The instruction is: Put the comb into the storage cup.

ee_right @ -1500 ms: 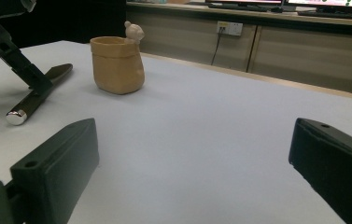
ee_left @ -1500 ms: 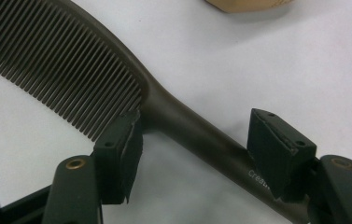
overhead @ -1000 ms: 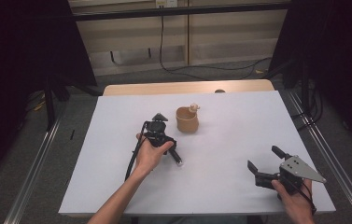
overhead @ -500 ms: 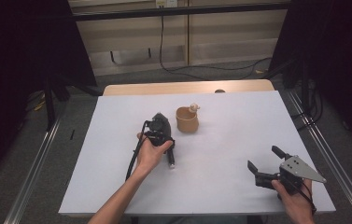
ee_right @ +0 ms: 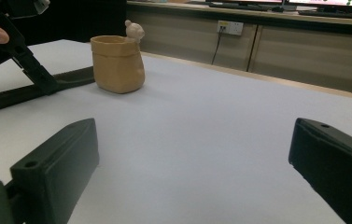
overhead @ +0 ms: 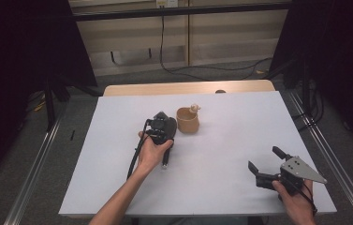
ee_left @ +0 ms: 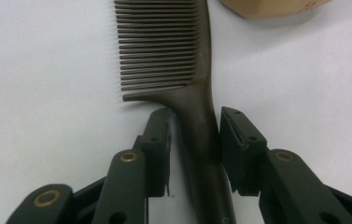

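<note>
The dark brown comb [ee_left: 183,93] lies flat on the white worktop [overhead: 230,140], its handle running down between the jaws of the left gripper [ee_left: 194,135] and its teeth pointing away to one side. Those jaws have just been closing: a second ago they stood visibly wider in the high view, and now the left gripper view shows their pads drawn in against both flanks of the handle just below where the teeth begin, with at most a sliver of gap on one side. This reads as the grasp being completed, so the comb looks ready to be lifted, probably toward the small pot [overhead: 187,120] that stands just beyond its toothed end.

The comb appears to be smooth moulded plastic, with a thick curved spine, a row of long even teeth and a handle that widens toward its end. The pot is tan and matte, shaped like a soft crumpled bag with a rolled rim, and a pale little figure [overhead: 194,108] sits on its edge. The worktop is a plain, slightly glossy white sheet laid over a wooden table.

Near the worktop's front corner the right gripper [overhead: 267,165] is held in the person's hand, its blocky black jaws wide apart with nothing between them.
</note>
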`<state>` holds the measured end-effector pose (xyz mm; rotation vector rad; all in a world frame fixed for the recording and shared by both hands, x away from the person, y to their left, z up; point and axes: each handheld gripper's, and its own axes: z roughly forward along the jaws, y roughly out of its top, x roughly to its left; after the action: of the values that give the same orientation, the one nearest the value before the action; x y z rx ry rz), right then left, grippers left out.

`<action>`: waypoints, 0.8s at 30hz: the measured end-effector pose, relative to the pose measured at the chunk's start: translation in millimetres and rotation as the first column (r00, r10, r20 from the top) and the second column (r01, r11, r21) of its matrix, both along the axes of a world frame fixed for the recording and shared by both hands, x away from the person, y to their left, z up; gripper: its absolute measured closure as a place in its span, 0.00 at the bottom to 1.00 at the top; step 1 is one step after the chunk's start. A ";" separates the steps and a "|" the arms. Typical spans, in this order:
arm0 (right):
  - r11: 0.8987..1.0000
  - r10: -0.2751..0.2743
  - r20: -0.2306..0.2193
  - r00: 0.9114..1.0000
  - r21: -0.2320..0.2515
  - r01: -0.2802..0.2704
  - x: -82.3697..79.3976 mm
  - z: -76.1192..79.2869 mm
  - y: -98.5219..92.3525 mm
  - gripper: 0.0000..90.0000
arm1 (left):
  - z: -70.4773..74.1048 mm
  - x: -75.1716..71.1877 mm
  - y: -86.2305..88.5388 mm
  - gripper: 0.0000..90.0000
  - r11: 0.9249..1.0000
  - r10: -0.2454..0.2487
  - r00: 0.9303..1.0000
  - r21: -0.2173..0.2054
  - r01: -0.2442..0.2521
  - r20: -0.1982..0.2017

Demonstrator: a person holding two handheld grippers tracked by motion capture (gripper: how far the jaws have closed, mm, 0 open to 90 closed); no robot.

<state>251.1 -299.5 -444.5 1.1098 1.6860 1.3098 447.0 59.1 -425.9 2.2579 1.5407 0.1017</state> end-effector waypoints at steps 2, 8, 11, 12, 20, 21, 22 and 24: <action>1.000 0.000 0.000 1.000 -0.001 0.000 -0.1 0.1 0.0 0.02 | -0.1 0.4 0.6 0.72 1.000 0.002 1.000 -0.003 -0.002 -0.001; 1.000 0.001 0.001 1.000 -0.001 -0.001 -0.1 0.0 0.1 0.02 | -0.6 3.4 5.2 0.80 1.000 0.006 1.000 -0.016 -0.006 -0.016; 1.000 0.002 0.001 1.000 0.000 -0.002 0.0 0.0 0.2 0.02 | -0.2 3.0 3.5 0.80 1.000 -0.003 1.000 -0.001 0.003 -0.012; 1.000 0.003 0.002 1.000 -0.001 -0.003 0.1 0.0 0.2 0.02 | 0.1 3.1 2.4 0.80 1.000 -0.007 1.000 0.007 0.007 -0.012; 1.000 0.000 0.000 1.000 -0.001 0.000 0.0 0.0 -0.1 0.02 | 0.4 5.5 5.3 0.80 1.000 -0.001 1.000 -0.014 0.001 -0.022; 1.000 0.000 0.000 1.000 -0.001 0.000 0.0 0.0 0.0 0.02 | 0.5 5.7 5.7 0.81 1.000 -0.002 1.000 -0.016 0.002 -0.024; 1.000 0.000 0.000 1.000 -0.001 0.000 0.0 0.0 0.0 0.02 | 0.4 5.9 6.0 0.81 1.000 -0.001 1.000 -0.019 0.001 -0.021; 1.000 0.000 0.000 1.000 -0.001 0.000 0.2 0.0 -0.2 0.02 | 0.6 6.2 6.0 0.81 1.000 0.001 1.000 -0.016 -0.001 -0.012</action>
<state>251.2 -299.8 -444.5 1.1087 1.6867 1.3088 453.2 65.1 -425.3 2.2496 1.5433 0.0766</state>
